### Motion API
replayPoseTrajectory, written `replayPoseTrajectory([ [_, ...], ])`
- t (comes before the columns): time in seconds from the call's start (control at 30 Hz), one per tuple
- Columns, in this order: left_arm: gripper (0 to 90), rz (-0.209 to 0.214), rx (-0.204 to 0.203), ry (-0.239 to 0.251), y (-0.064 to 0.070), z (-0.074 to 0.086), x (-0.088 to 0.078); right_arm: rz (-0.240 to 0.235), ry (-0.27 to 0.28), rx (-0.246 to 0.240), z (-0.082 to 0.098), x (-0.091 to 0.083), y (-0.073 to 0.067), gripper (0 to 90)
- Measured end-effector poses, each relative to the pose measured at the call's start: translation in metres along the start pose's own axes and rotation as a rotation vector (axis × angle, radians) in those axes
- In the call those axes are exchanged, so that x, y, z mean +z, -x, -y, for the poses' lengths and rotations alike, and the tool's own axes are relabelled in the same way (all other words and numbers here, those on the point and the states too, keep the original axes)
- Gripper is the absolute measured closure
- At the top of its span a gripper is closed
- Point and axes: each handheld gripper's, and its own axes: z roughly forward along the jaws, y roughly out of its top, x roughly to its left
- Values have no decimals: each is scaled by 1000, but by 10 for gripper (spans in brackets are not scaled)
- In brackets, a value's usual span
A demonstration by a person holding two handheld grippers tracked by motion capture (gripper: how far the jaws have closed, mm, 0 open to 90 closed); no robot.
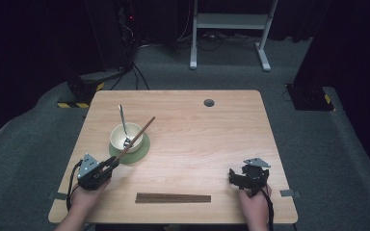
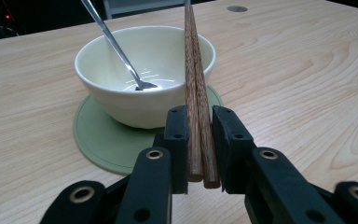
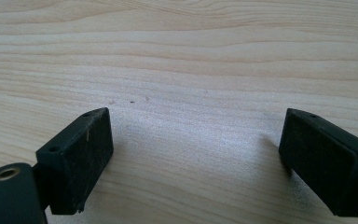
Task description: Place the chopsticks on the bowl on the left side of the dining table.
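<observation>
My left gripper [image 1: 112,163] [image 2: 199,122] is shut on the near ends of a pair of brown wooden chopsticks [image 1: 136,138] [image 2: 195,84]. The pair slants up and away over the right rim of a cream bowl [image 1: 125,136] [image 2: 116,98]. That bowl stands on a round green mat [image 1: 143,150] [image 2: 98,140] and has a metal spoon [image 1: 122,120] [image 2: 114,46] leaning in it. At the table's front right my right gripper [image 1: 238,180] [image 3: 196,154] is open, with bare wood between its pads.
More dark wooden chopsticks [image 1: 173,198] lie side by side, parallel to the front edge of the wooden table [image 1: 212,139], between the two hands. A cable hole [image 1: 209,102] sits near the far edge. A white stand [image 1: 229,21] is on the floor beyond.
</observation>
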Motion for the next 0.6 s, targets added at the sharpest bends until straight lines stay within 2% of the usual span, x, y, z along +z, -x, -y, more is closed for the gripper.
replayPoseTrajectory([
  [0.5,705,0,9,1,0,0,0,-1,0,1,0,0,0,96],
  [0.57,650,-10,1,2,-1,-1,0,-1,0,0,0,0,0,96],
  [0.6,639,-20,-18,3,-3,-1,0,-1,1,1,0,0,0,96],
])
